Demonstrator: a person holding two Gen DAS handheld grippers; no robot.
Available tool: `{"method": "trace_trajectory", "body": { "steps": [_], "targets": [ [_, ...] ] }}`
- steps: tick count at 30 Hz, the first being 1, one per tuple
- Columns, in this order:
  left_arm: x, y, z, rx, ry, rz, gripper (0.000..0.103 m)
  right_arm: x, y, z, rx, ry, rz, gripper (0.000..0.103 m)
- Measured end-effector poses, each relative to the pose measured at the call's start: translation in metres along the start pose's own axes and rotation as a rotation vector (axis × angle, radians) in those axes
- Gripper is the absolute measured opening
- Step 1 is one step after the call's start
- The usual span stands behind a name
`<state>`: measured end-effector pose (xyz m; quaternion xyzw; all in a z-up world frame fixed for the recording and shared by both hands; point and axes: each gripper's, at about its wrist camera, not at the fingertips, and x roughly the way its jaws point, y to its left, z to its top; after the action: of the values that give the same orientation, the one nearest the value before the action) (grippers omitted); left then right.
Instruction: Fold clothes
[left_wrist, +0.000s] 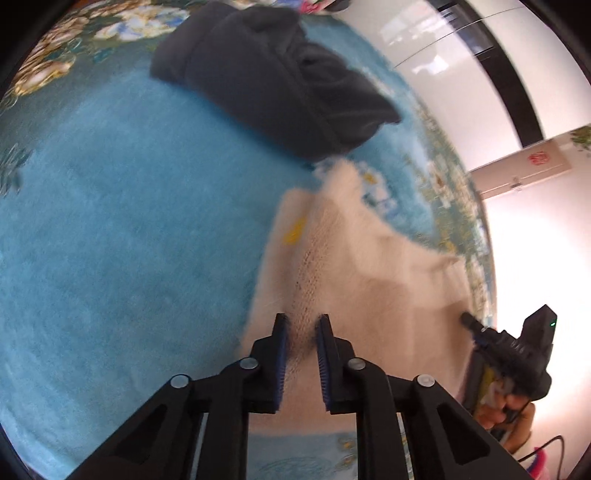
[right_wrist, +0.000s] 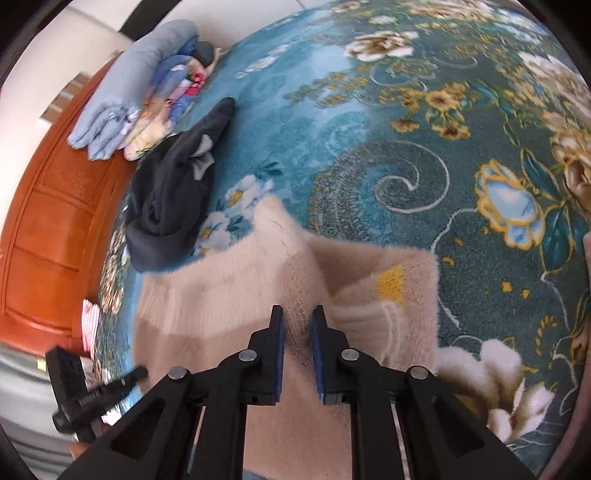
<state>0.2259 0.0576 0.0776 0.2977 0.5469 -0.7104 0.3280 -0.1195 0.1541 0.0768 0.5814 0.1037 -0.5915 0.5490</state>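
Blue floral bedspread (right_wrist: 406, 155) carries 1 cream sweater (right_wrist: 229, 295), part-folded. Left gripper (left_wrist: 301, 321) and right gripper (right_wrist: 297, 314) each pinch its near edge. Dark garment (left_wrist: 269, 77) lies bundled beyond; folded linens (right_wrist: 122, 110) stacked. Judgement: folding remains underway.

A bed (right_wrist: 369, 155) covered by a blue blanket (left_wrist: 110, 240) with a flower pattern carries everything. A fluffy cream sweater (right_wrist: 229, 302) lies on it directly under and ahead of the tool. A dark grey garment (right_wrist: 173, 192) lies crumpled beyond the sweater, to the tool's left. Further off, folded bedding (right_wrist: 125, 107) is stacked by the wooden bed frame (right_wrist: 48, 221).
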Motion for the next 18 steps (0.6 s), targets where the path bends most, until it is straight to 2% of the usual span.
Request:
{"method": "trace_trajectory", "body": {
  "steps": [4,6,13,18],
  "targets": [
    [-0.001,-0.018,0.003,0.054,-0.049,-0.073,0.014,-0.033,-0.014,-0.001,0.040,-0.097,0.045,0.012],
    [-0.004,-0.016,0.005,0.043,-0.069,-0.069,0.013,-0.043,-0.024,-0.003,0.066,-0.128,0.053,0.012],
    [0.005,0.019,0.001,-0.080,0.045,0.099,0.013,-0.005,-0.055,-0.017,0.161,-0.030,0.008,0.012],
    [0.004,0.026,0.001,-0.124,0.046,0.068,0.013,-0.005,-0.053,-0.015,0.128,-0.016,-0.013,0.012]
  ]
}}
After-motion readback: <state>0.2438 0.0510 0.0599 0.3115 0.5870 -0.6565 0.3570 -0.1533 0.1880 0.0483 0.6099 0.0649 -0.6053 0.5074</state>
